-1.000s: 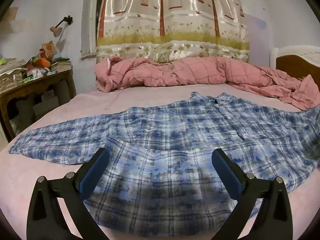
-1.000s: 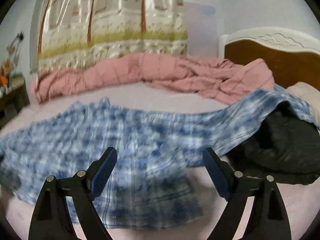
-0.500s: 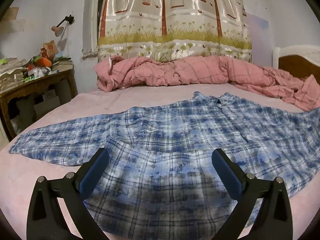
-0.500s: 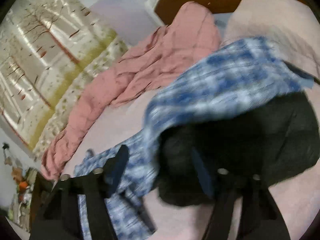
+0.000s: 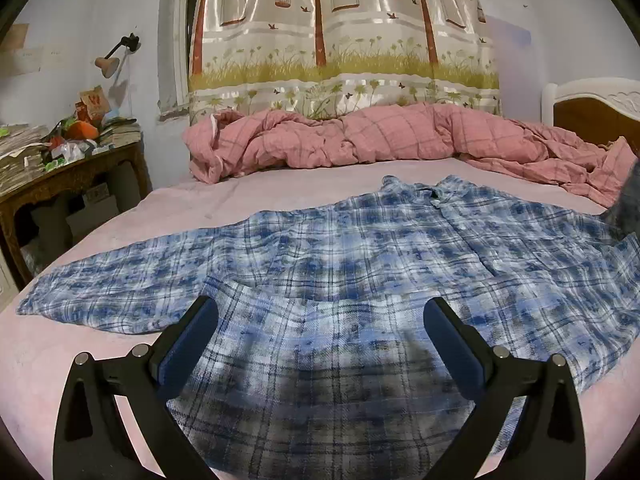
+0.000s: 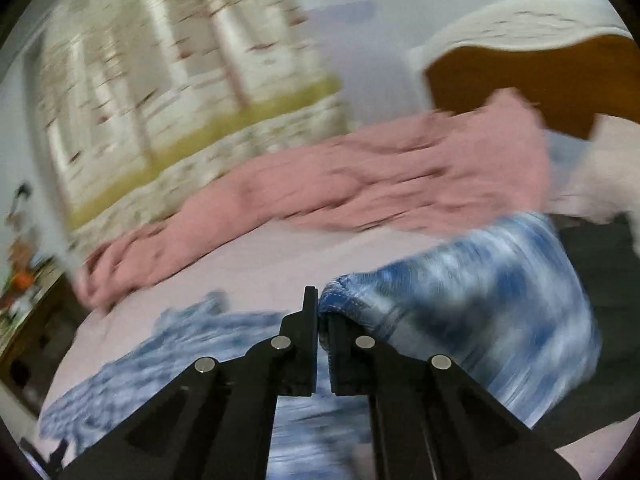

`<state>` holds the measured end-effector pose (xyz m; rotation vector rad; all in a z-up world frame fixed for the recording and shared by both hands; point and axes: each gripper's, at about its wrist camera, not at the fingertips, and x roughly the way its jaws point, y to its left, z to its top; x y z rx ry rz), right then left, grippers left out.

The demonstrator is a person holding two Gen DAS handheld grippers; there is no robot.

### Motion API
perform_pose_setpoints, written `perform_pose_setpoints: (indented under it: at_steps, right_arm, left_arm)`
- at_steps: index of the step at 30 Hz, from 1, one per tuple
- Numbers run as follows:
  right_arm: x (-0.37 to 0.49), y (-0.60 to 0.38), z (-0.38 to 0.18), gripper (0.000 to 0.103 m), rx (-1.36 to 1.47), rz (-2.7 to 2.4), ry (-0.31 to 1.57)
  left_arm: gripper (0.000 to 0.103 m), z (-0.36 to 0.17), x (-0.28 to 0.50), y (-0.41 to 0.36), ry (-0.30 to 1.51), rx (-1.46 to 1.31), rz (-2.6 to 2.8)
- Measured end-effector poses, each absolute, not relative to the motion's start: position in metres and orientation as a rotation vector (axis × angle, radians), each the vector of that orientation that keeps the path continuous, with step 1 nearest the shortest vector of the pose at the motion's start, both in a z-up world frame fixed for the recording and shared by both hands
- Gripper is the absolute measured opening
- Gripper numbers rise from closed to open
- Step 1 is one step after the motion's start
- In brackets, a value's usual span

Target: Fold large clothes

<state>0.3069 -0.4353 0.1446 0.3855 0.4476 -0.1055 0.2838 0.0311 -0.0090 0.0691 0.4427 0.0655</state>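
Right claw (image 6: 319, 312) clamped shut on a folded shirt edge (image 6: 348, 298), probably the sleeve end, too smeared to be sure. Left claw (image 5: 320, 316) gaping wide, empty, above the plaid shirt (image 5: 360, 248) spread flat across the pink bed (image 5: 248, 196). Crumpled pink quilt (image 5: 360, 140) behind; cluttered desk (image 5: 68, 176) only in the left view.

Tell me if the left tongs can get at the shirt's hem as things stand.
Probably yes. The left tongs hang open right over the near hem of the plaid shirt, which lies flat on the bed with nothing on top or in between.
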Motion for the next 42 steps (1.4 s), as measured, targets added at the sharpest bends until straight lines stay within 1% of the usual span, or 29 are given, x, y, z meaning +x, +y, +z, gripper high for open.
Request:
perform_pose_setpoints:
  at_steps: [3,5,11,12,13,15,17,20,24,25,27,30,32,34,37,38,39,42]
  right_arm:
    - [0.340,-0.366,0.124,0.005,0.353,0.016,0.522]
    - [0.361,-0.320,0.099,0.005,0.305,0.038,0.584]
    - [0.398,-0.232,0.028,0.006,0.259,0.099,0.752]
    - [0.399,-0.226,0.017,0.010,0.259,0.102,0.778]
    - [0.398,-0.224,0.010,0.014,0.264,0.102,0.807]
    - [0.387,-0.222,-0.002,0.035,0.253,0.112,0.848]
    - [0.377,-0.219,-0.006,0.043,0.227,0.137,0.872]
    - [0.359,-0.226,0.008,0.043,0.208,0.166,0.901]
    - [0.332,-0.264,0.063,0.043,0.278,0.152,0.744]
    - [0.323,-0.279,0.079,0.043,0.257,0.062,0.689]
    - [0.313,-0.305,0.090,0.045,0.219,-0.097,0.642]
    - [0.320,-0.342,0.076,0.046,0.268,-0.140,0.699]
    - [0.335,-0.359,0.047,0.046,0.333,-0.048,0.823]
    - [0.348,-0.363,0.022,0.046,0.346,0.010,0.887]
    - [0.359,-0.347,0.008,0.033,0.270,-0.005,0.886]
    - [0.359,-0.340,0.008,0.017,0.269,0.020,0.858]
    - [0.359,-0.334,0.010,0.006,0.290,0.083,0.832]
    - [0.354,-0.313,0.021,0.005,0.364,0.287,0.736]
  left_arm:
    - [0.102,-0.009,0.284,0.032,0.444,0.057,0.065]
    - [0.102,-0.008,0.285,0.034,0.447,0.049,0.064]
    - [0.102,-0.008,0.286,0.037,0.453,0.029,0.061]
    - [0.102,-0.008,0.286,0.037,0.455,0.028,0.061]
    - [0.102,-0.007,0.286,0.037,0.456,0.027,0.061]
    - [0.102,-0.008,0.286,0.037,0.456,0.030,0.061]
    - [0.102,-0.008,0.286,0.036,0.457,0.035,0.060]
    - [0.102,-0.008,0.286,0.036,0.450,0.035,0.059]
    - [0.102,-0.006,0.280,0.030,0.419,0.059,0.057]
    - [0.102,-0.005,0.278,0.027,0.406,0.073,0.054]
    - [0.102,-0.004,0.275,0.019,0.391,0.108,0.051]
    - [0.102,-0.006,0.276,0.012,0.394,0.146,0.045]
    - [0.102,-0.006,0.276,0.011,0.395,0.149,0.043]
    - [0.102,-0.005,0.276,0.011,0.394,0.143,0.043]
    - [0.102,-0.005,0.277,0.010,0.395,0.141,0.044]
    - [0.102,-0.005,0.276,0.010,0.393,0.143,0.043]
    - [0.102,-0.005,0.276,0.009,0.388,0.146,0.043]
    - [0.101,-0.001,0.269,0.004,0.351,0.175,0.052]
